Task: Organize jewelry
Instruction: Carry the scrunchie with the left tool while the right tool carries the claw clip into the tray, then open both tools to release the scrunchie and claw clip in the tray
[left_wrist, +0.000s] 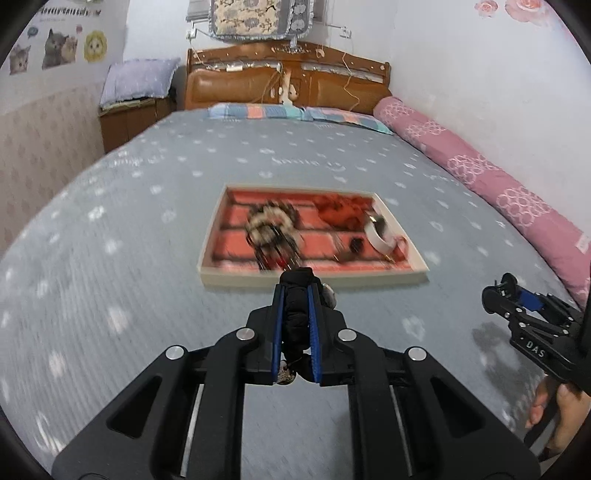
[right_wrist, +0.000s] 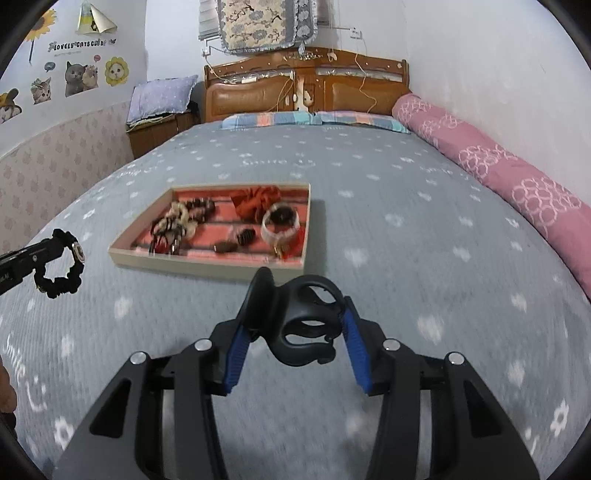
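On the left, the left gripper (left_wrist: 295, 295) is clamped on one black scrunchie (left_wrist: 297, 314), which sits squeezed between its two blue pads (left_wrist: 277, 332) with a small round charm hanging off its right side. The right wrist view shows the same scrunchie (right_wrist: 59, 275) dangling as a loop from the gripper tip, above the bed (right_wrist: 369, 240) and just left of the tray.

One shallow wooden tray (left_wrist: 314, 278) with a red-striped lining lies in the middle of the grey bedspread, directly ahead of the left gripper and just beyond its tips. Inside it, going left to right in the right wrist view: a heap of hair ties and a cream-and-dark scrunchie (right_wrist: 177, 223) at the left end, too tangled to count; two small dark clips (right_wrist: 236, 240) near the front wall; one red scrunchie (right_wrist: 256, 201) toward the far wall; and one pale bangle (right_wrist: 280, 227) standing near the right wall.

On the right, the right gripper (right_wrist: 299, 317) is closed on one black claw clip (right_wrist: 295, 321), held between its blue pads above the bed, just in front of the tray's near right corner. From the left wrist view the right gripper (left_wrist: 498, 291) sits near the bed's right edge, well apart from the left gripper.

A pink rolled quilt (right_wrist: 498, 166) lies along the bed's right edge, and two striped pillows (right_wrist: 314, 120) rest at the headboard (right_wrist: 306, 85).
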